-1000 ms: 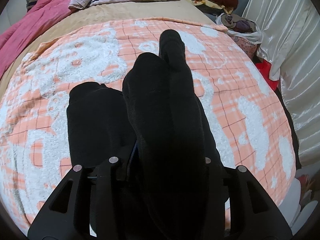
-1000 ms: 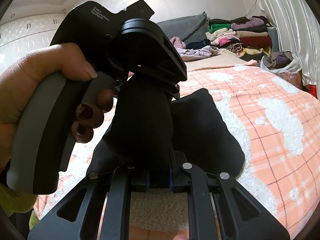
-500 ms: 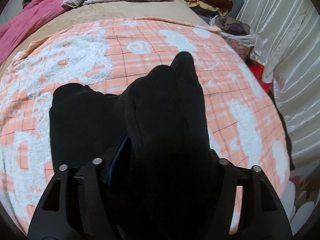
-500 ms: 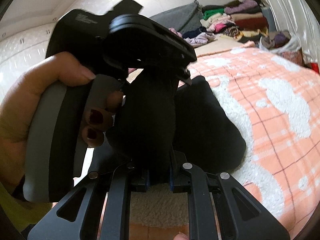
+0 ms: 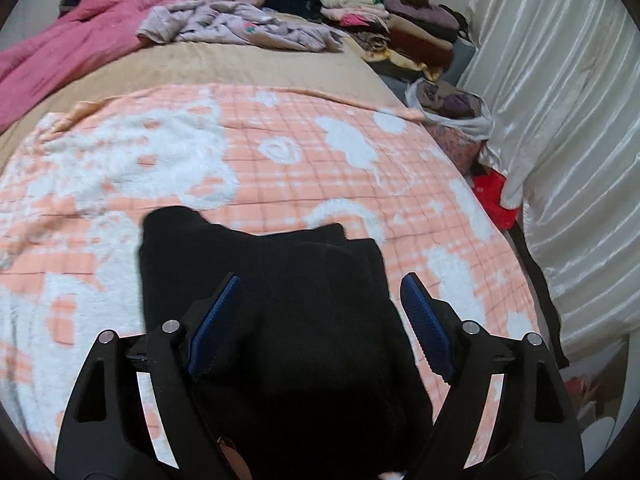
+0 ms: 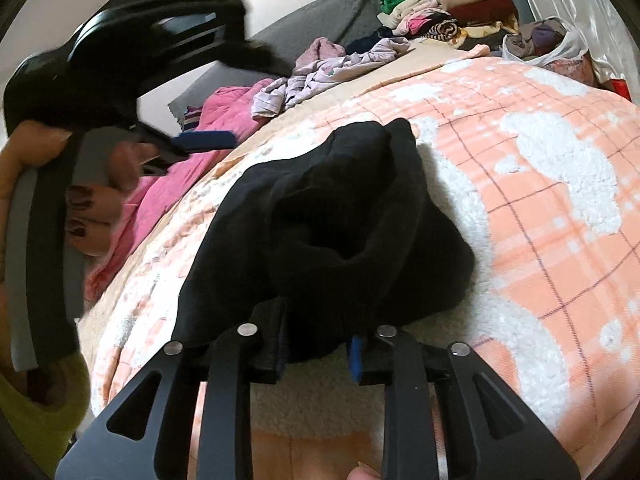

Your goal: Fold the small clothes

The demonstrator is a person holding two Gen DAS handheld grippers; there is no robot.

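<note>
A black sock pair [image 5: 280, 300] lies folded in a heap on the orange-and-white checked blanket [image 5: 300, 160]. My left gripper [image 5: 320, 312] is open, its blue pads wide apart above the heap and holding nothing. In the right wrist view the same black socks [image 6: 340, 220] lie on the blanket [image 6: 540, 200], and my right gripper [image 6: 318, 354] is shut on the socks' near edge, with fabric bunched between its pads. The left gripper [image 6: 160, 92], blurred, hangs raised at the upper left, held by a hand.
A pink quilt [image 5: 60, 52], lilac clothes [image 5: 240, 24] and a stack of folded clothes [image 5: 392, 20] lie at the far end of the bed. A white bag of clothes [image 5: 452, 108] and a white curtain [image 5: 560, 140] stand at the right.
My left gripper has opened, let go of the socks and lifted away. The socks dropped from upright into a heap on the blanket. My right gripper still grips them.
</note>
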